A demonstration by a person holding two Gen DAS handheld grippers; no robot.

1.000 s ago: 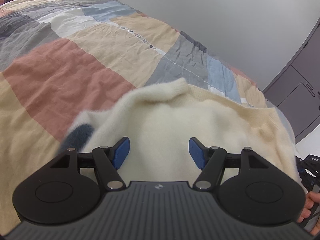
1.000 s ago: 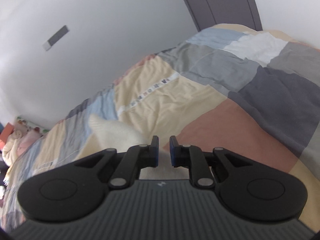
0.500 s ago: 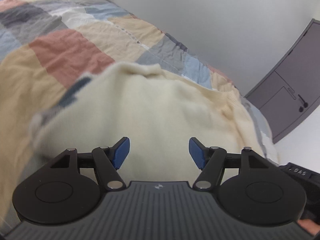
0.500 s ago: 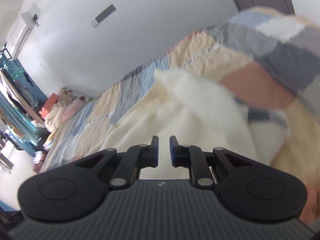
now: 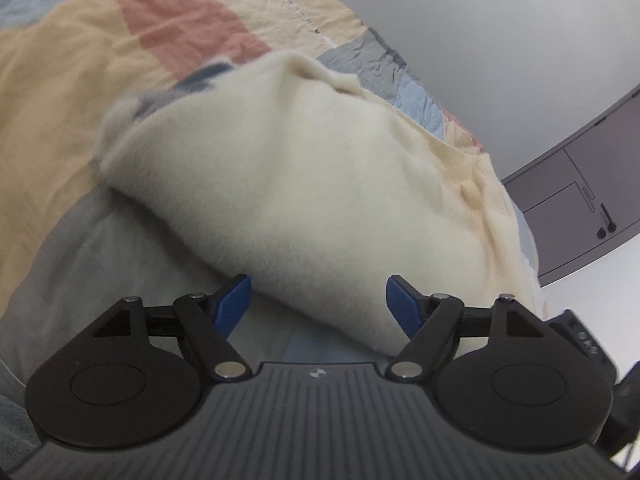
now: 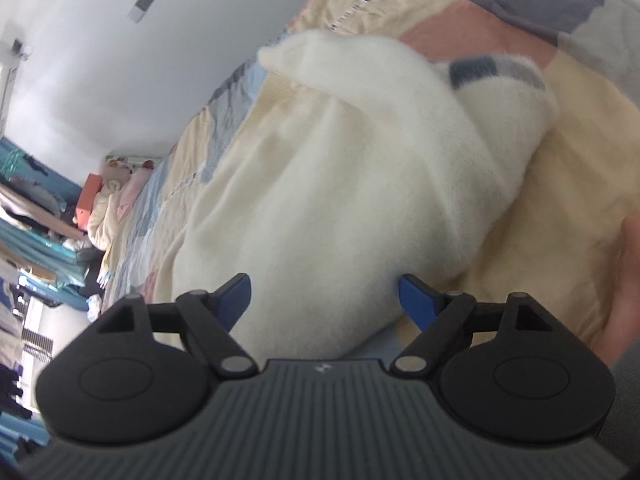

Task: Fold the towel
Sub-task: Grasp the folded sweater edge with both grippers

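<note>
Watching both grippers: left gripper (image 5: 318, 298) and right gripper (image 6: 324, 298) each have jaws spread wide, having just opened, pads clear of the towel (image 5: 304, 168), which bulges between them unpinched. Towel lies folded over on the bed (image 5: 68, 92), filling each view from 6 o'clock up to 12.

Risks, my judgement:
- Released fold may spring back or slump; the pile looks thick and springy, nothing pins it.
- Upper layer looks skewed against the lower: yellowish hem (image 5: 468, 164) shows at 2 o'clock in the left view, so edges may not line up.
- Withdrawing jaws could snag the nap and drag the fold open.

Hard to read:
- Towel's near edge is hidden behind both gripper bodies.
- Motion blur smears the dark stripe (image 6: 476, 70) and far corner.
- Hand (image 6: 622, 280) cut off at 3 o'clock, right view.
</note>
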